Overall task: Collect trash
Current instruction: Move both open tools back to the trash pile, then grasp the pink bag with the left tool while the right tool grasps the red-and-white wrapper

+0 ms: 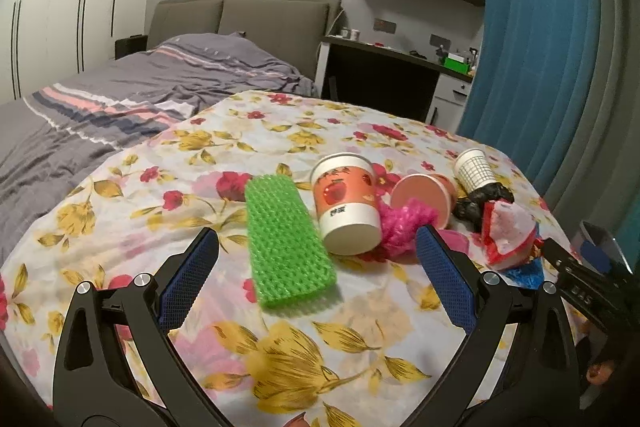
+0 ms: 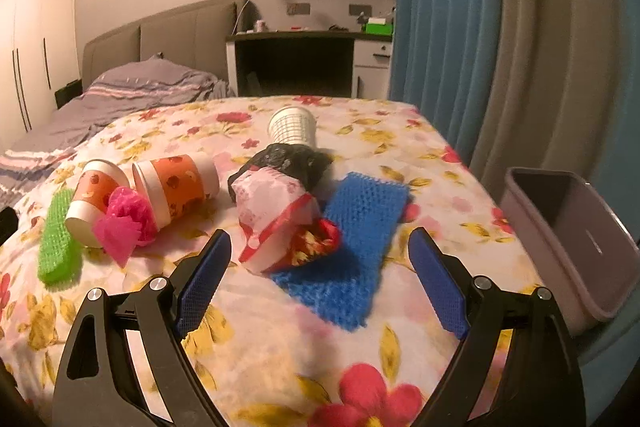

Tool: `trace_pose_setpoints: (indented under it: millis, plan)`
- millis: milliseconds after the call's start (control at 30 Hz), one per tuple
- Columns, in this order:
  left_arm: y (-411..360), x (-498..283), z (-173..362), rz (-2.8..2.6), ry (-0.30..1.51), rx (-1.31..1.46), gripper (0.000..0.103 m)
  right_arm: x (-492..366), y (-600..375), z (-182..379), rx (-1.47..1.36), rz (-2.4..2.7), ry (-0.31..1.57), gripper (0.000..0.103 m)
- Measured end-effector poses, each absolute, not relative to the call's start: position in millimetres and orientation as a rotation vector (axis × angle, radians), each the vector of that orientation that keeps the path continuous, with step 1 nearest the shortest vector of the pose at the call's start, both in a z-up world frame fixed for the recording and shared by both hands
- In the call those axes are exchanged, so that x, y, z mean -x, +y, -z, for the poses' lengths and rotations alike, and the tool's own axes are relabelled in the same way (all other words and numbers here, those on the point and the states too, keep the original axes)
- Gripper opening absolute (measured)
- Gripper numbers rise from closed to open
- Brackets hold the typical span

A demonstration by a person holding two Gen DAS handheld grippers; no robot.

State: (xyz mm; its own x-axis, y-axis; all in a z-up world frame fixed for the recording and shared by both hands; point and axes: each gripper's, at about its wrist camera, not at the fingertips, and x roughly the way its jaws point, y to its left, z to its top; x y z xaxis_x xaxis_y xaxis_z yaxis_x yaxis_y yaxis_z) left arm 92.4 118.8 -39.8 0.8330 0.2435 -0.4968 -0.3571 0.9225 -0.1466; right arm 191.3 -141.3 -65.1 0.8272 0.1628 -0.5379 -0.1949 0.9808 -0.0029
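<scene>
Listing what we are seeing on the floral cloth (image 1: 280,355): we are finding little writing to record. The apple-print cup (image 1: 347,205), lying tipped with its mouth toward the left wrist camera, is carrying a small dark mark on its white band (too small for us to read). A second orange cup (image 1: 426,197) is lying on its side just beside it, a pink net wad (image 1: 404,223) sitting against both cups. A grid-print white cup (image 2: 292,127) is lying farther back, touching a black crumpled bag (image 2: 294,161). A red-and-white wrapper (image 2: 280,223) is resting partly on a blue foam mesh (image 2: 356,251). A green foam mesh (image 1: 286,239) is lying flat to the left of the cups.

The left gripper (image 1: 318,269) is standing spread wide and empty; we are seeing the green mesh lying between its blue pads (image 1: 192,283), nearer the left one, touching neither. The right gripper (image 2: 320,273) is likewise gaping with nothing grasped; the wrapper and the blue mesh are lying between and just beyond its fingers (image 2: 204,279), apart from them. A grey bin (image 2: 568,239) is standing at the cloth's right edge, near the right finger. Digits are showing on a black part at the left view's right edge, and we are not making them out.
</scene>
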Motion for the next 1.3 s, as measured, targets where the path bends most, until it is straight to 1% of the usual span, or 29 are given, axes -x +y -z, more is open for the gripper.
trace_pose_setpoints:
  millis: [133,167,300,400,467,633,700,867,1033,1133,1167,1200,1233,1300]
  plan:
    - [121.0,-94.2,41.3,-0.320,0.495,0.242,0.097,-204.2,-133.5,71.3,0.077,-0.195,0.588,0.087]
    - [121.3,-94.9,41.7,-0.320,0.497,0.241,0.097,-208.0,-131.5,72.8,0.079,-0.203,0.603,0.084]
    - [120.0,-97.4,43.7,-0.305,0.501,0.241,0.097,-217.2,-128.3,74.4,0.082,-0.209,0.619,0.081]
    - [116.1,-99.9,44.1,-0.292,0.503,0.229,0.097,-224.2,-125.2,76.6,0.086,-0.225,0.644,0.073]
    - [113.6,-101.3,44.4,-0.283,0.504,0.221,0.097,-228.0,-123.6,79.4,0.089,-0.238,0.673,0.062]
    - [113.0,-103.3,46.5,-0.275,0.513,0.224,0.097,-229.9,-122.7,81.1,0.083,-0.262,0.691,0.044]
    - [113.6,-103.5,47.2,-0.268,0.518,0.232,0.097,-228.4,-121.9,80.7,0.086,-0.270,0.687,0.031]
    - [108.8,-104.1,46.1,-0.244,0.520,0.230,0.097,-218.1,-124.2,77.8,0.091,-0.286,0.662,0.027]
    - [89.4,-110.0,45.7,-0.175,0.533,0.227,0.096,-199.6,-136.7,64.2,0.042,-0.301,0.617,0.027]
    - [75.8,-118.7,47.8,-0.114,0.550,0.238,0.092,-186.0,-149.7,53.7,0.007,-0.300,0.586,0.027]
    - [71.7,-122.6,49.2,-0.096,0.562,0.240,0.088,-180.7,-155.1,50.5,-0.008,-0.301,0.578,0.027]
    - [68.0,-127.9,51.4,-0.076,0.578,0.242,0.081,-177.3,-158.8,48.9,-0.018,-0.302,0.573,0.027]
    - [63.4,-134.9,54.7,-0.058,0.603,0.241,0.077,-171.3,-164.8,46.6,-0.030,-0.302,0.568,0.027]
    - [56.3,-148.7,61.9,-0.029,0.652,0.247,0.061,-165.3,-171.2,45.2,-0.037,-0.301,0.561,0.027]
